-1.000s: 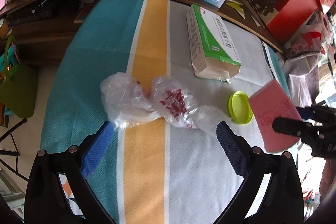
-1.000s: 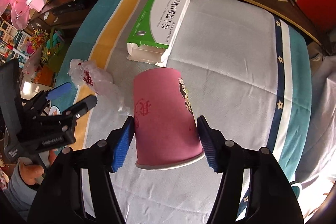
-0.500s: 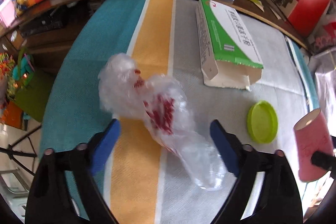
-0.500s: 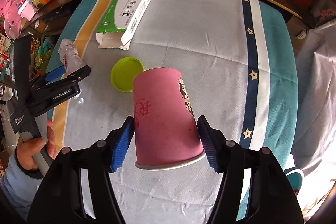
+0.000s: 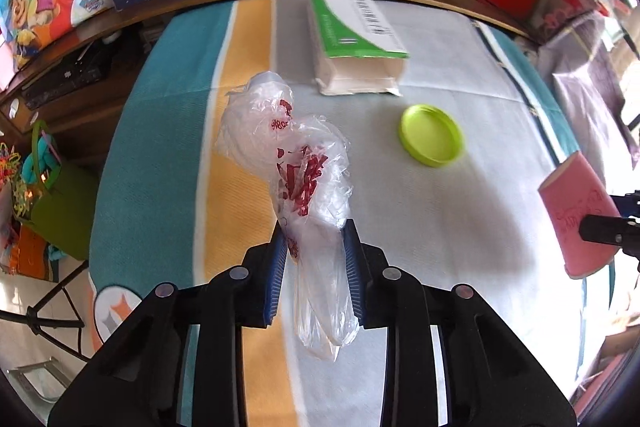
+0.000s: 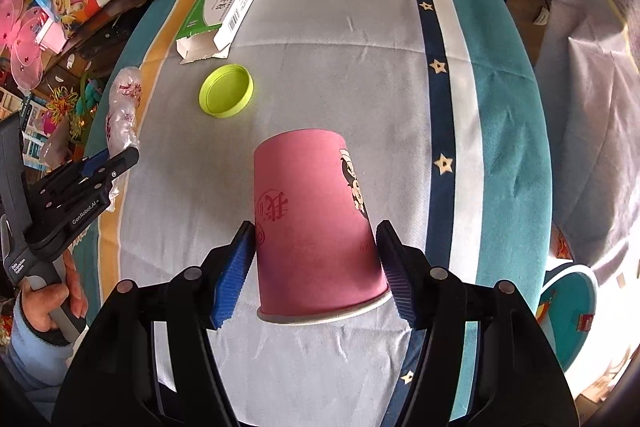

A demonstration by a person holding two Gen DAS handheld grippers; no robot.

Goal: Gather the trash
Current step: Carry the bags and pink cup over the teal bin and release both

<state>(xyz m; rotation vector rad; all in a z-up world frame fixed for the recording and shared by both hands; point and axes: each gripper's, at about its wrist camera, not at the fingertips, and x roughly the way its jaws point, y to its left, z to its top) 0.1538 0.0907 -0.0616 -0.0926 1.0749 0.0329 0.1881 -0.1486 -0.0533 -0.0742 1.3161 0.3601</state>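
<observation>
Striped tablecloth (image 6: 360, 67) covers the table, trash scattered on it so I work both hands at once. Opened green-and-white carton (image 5: 356, 39) lies flat at the far edge, flap end toward me, not picked yet. My right claw (image 6: 316, 267) is clamped on the pink paper cup (image 6: 316, 227), pads on opposite walls near the rim, cup upside-down and off the cloth, probably held ready to carry off or to take small bits. My left claw (image 5: 314, 267) is pinched tight on the crumpled clear plastic bag (image 5: 296, 163) with red print; I've got it by the lower neck so the bulk sticks up and a tail hangs below, lifted clear of the cloth. Lime green lid (image 5: 432, 135) sits flat between carton and cup, likely next, but both claws are full
</observation>
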